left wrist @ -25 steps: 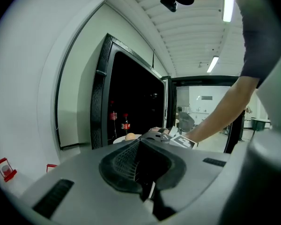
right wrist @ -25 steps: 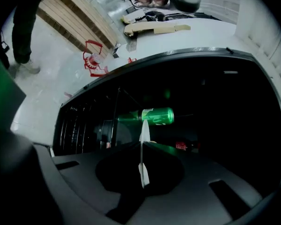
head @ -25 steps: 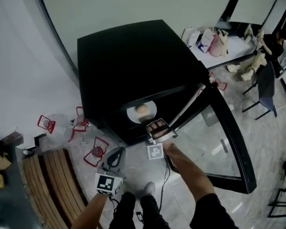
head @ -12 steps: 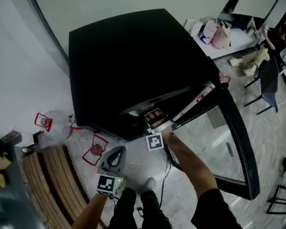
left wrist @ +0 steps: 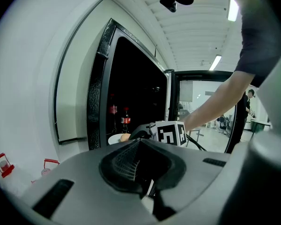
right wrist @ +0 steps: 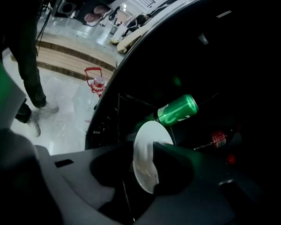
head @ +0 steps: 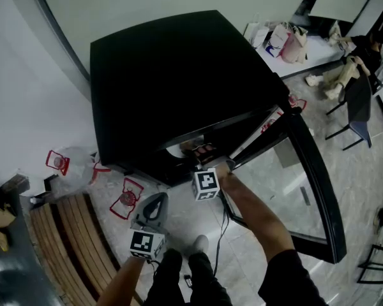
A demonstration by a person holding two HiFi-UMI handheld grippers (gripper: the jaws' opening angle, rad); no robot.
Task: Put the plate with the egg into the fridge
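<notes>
- Opening just now, the fingers (right wrist: 175,165) of our right gripper (right wrist: 143,150) stand apart around the plate (right wrist: 152,131), seemingly not pinching it.
- Plate and egg (left wrist: 125,137) sit inside the fridge (head: 172,75); we judge only withdrawal left.
- Fingers of our left gripper (left wrist: 140,146) meet, empty.

Pale tiled floor (head: 367,182), wooden bench (head: 69,246)
</notes>
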